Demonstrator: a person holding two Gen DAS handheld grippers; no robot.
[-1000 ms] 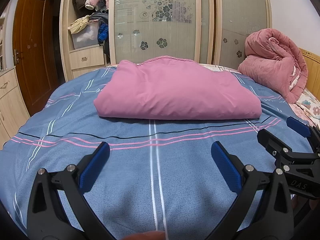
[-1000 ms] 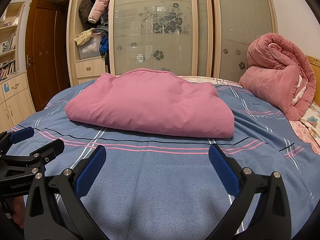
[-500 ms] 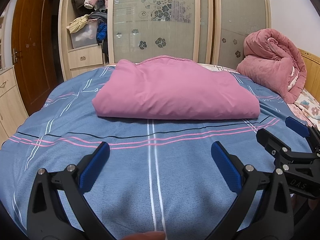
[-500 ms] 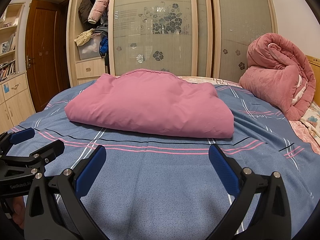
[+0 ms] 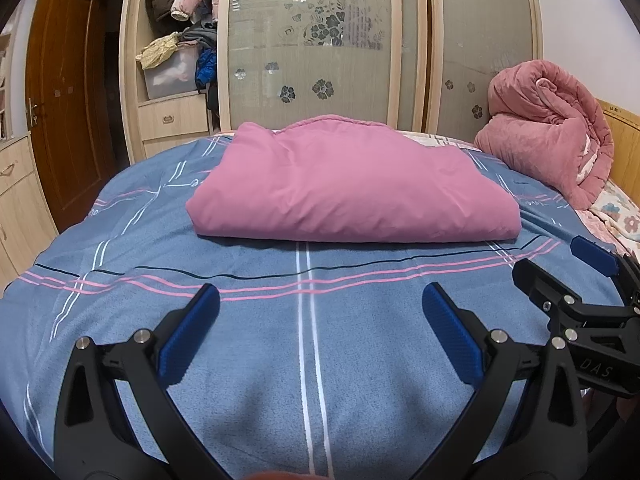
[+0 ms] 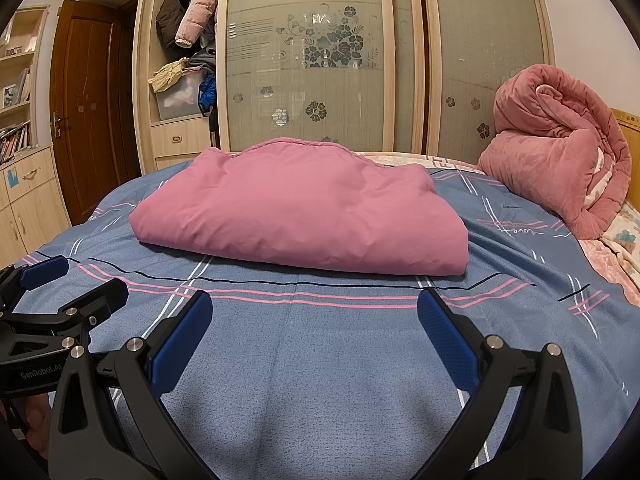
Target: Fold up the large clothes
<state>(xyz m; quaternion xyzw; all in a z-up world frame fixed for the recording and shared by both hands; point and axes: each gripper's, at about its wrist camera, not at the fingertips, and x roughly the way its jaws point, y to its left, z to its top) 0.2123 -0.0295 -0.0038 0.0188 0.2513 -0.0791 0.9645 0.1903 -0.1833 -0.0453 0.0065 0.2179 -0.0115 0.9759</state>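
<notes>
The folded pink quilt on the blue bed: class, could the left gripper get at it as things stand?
Probably yes: only bare blue bedsheet lies between the open left gripper and the folded pink quilt.

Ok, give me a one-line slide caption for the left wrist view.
Open left gripper hovers over the blue bedsheet, facing a folded pink garment; open right gripper alongside.

Both views were taken low over the bed point(image 5: 120, 320), facing the wardrobe point(image 6: 320, 60). The folded pink quilt point(image 5: 348, 184), seen near from L and R, was shared; each gripper was caught in the other's frame edge.
</notes>
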